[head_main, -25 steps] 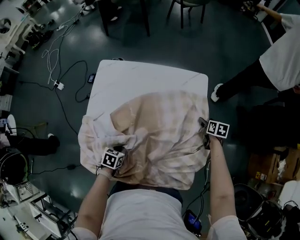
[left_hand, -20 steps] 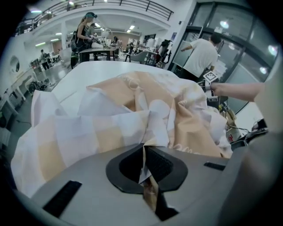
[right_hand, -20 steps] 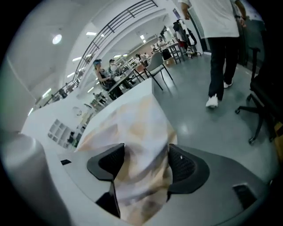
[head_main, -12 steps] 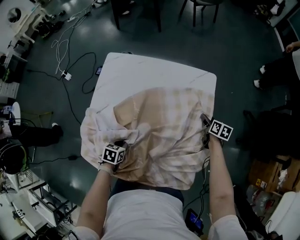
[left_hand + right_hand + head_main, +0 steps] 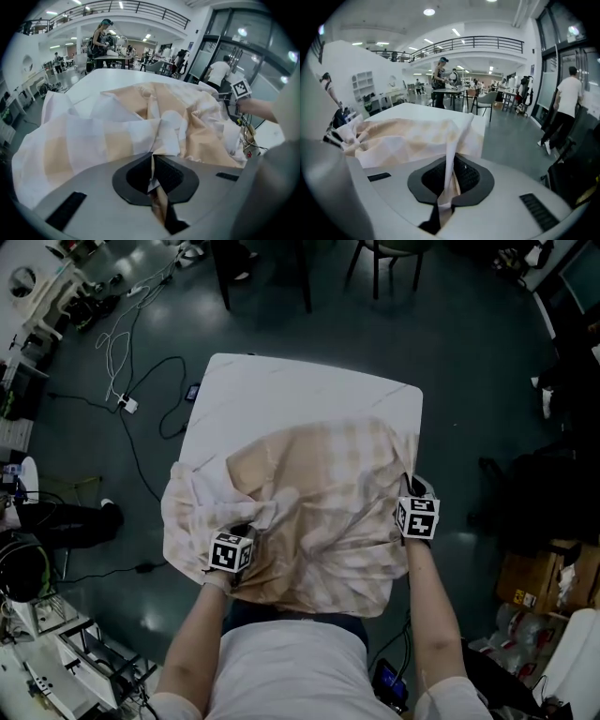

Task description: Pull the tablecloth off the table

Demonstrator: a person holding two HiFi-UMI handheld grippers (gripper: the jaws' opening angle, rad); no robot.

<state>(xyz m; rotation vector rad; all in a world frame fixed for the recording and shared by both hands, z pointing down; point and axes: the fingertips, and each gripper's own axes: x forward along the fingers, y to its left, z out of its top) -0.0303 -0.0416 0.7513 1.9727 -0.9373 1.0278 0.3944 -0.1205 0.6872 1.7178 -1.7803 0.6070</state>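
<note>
From overhead, the checked tablecloth [image 5: 319,521] lies bunched over the near half of the white counter [image 5: 300,395]. The left hand-held gripper [image 5: 246,529] sits in its folds, and the right hand-held gripper [image 5: 409,488] is at the cloth's right edge. Along the left jaws, they are clamped on a fold of cloth. Along the right jaws, they have just been closing and now pinch a raised strip of cloth.

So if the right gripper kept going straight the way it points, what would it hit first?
The tablecloth: the right gripper has just closed its jaws on a fold of it, and more cloth lies straight ahead. Under that, probably the table, though depth is unclear.
</note>
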